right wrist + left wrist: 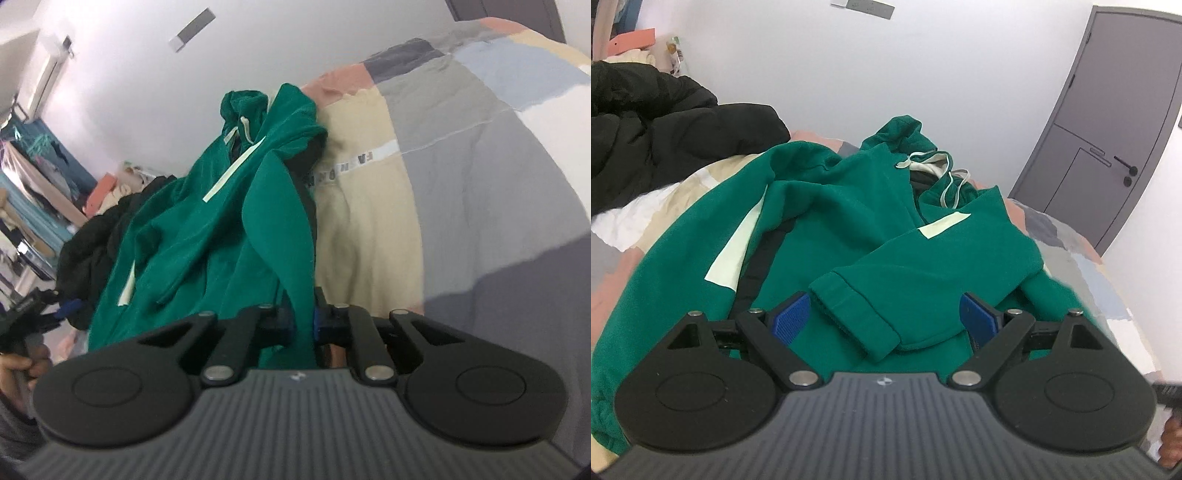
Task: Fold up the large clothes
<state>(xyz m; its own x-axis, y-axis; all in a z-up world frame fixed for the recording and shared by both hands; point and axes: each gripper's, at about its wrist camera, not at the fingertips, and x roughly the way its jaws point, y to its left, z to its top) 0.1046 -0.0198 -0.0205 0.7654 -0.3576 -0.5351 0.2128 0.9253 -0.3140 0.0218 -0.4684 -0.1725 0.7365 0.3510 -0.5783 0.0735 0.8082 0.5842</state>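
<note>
Left wrist view: the patchwork bed cover [1067, 236] carries the green hoodie [857, 221], sleeve folded across. The left gripper [882, 314] hovers spread over the cuff [849, 314]. The right gripper [301, 321] is clamped on a hoodie edge; the thick fleece could slip and undo the fold. White walls, a grey door [1108, 129].

Left gripper [886, 314] hangs with jaws spread wide; right gripper [301, 321] is clamped tight.

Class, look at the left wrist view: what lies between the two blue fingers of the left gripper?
In the left wrist view, the cuffed end of a sleeve of the green hoodie lies between the open left gripper fingers, neither pad touching it.
</note>
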